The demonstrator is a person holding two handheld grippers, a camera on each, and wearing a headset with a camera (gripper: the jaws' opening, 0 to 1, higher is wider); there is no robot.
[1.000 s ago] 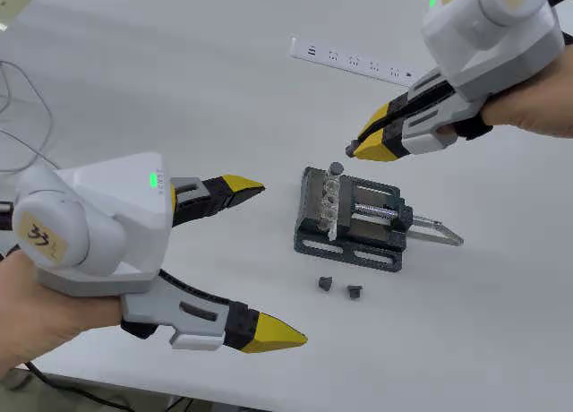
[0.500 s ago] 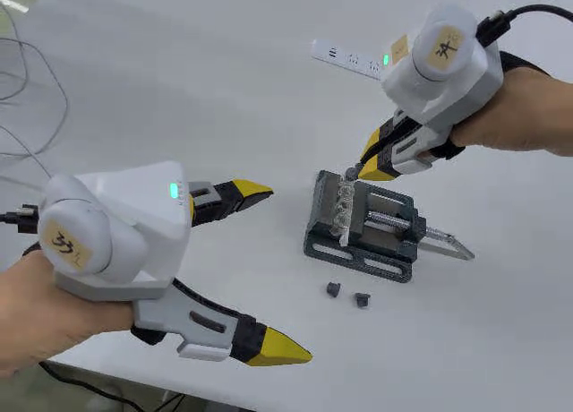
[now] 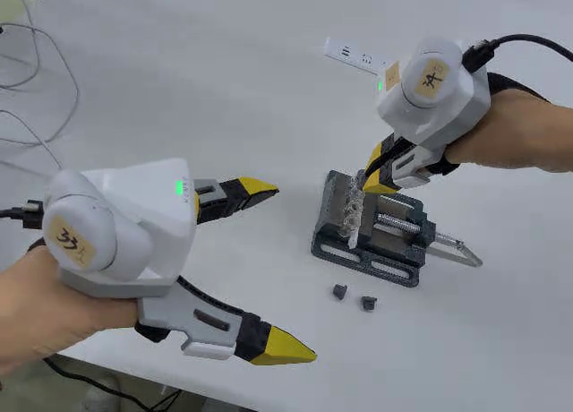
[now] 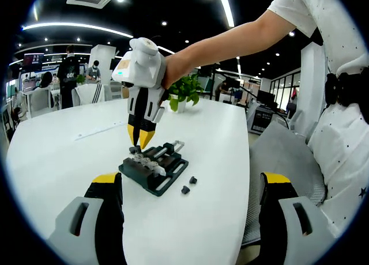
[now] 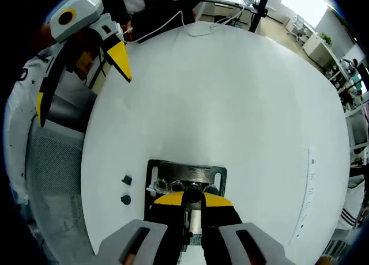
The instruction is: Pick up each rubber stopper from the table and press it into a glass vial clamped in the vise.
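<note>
A dark vise point(image 3: 376, 242) stands on the white table and clamps a row of glass vials point(image 3: 354, 217). My right gripper point(image 3: 368, 183) points down at the far end of that row, shut on a dark rubber stopper point(image 5: 193, 194) that sits between its yellow tips just over the vials point(image 5: 168, 186). Two more stoppers point(image 3: 340, 292) point(image 3: 369, 302) lie loose on the table in front of the vise. My left gripper point(image 3: 276, 269) hovers open and holds nothing, well to the left of the vise. From there I see the vise point(image 4: 154, 168) and the right gripper point(image 4: 140, 139) above it.
A white power strip point(image 3: 352, 54) lies at the far side of the table. Cables point(image 3: 36, 81) trail at the far left. The table's near edge runs just below my left gripper. In the background are office chairs, a plant and people.
My right gripper has come down and in from the upper right, with the stopper, onto the far end of the vial row. The left gripper has stayed about where it was.
</note>
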